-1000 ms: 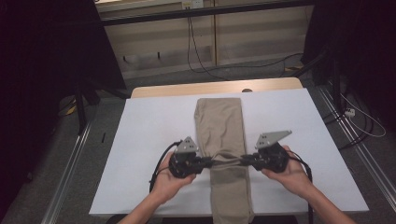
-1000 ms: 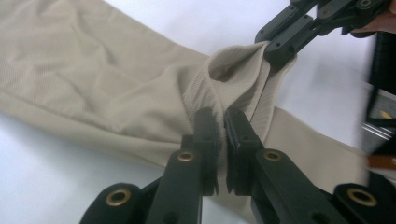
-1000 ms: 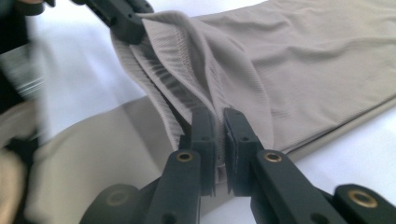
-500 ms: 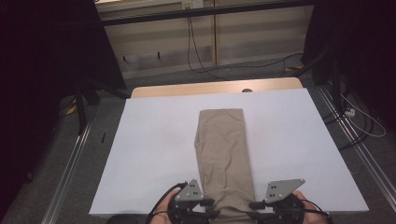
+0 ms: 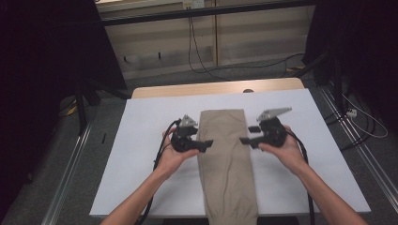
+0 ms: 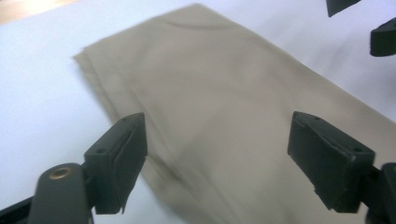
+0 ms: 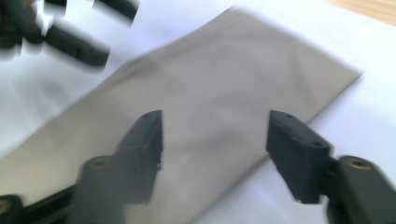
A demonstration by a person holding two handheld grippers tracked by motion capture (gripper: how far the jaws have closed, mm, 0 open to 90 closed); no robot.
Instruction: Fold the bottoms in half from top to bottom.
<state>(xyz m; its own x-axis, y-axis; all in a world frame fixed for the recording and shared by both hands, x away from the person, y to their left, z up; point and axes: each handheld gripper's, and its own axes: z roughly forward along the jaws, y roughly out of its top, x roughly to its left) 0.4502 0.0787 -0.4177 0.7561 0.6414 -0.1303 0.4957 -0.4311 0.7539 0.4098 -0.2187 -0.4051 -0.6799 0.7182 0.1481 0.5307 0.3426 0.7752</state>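
**Both grippers poised at the trousers' edges**

White table (image 5: 141, 140) first, spread wide under both tools. Lengthwise between the grippers lie the folded khaki trousers (image 5: 225, 159), cuffs hanging off the near edge. Left gripper (image 5: 206, 144) sits at the cloth's left edge, jaws spread, nothing held; right gripper (image 5: 245, 140) mirrors it, jaws apart too (a blurred view, mind). The risk, I'd say: pinching just the top layer, so the fold peels open, or uneven grips skewing the cloth.

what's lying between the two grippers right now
In the high view, the folded khaki trousers lie on the white table between the left gripper and right gripper.
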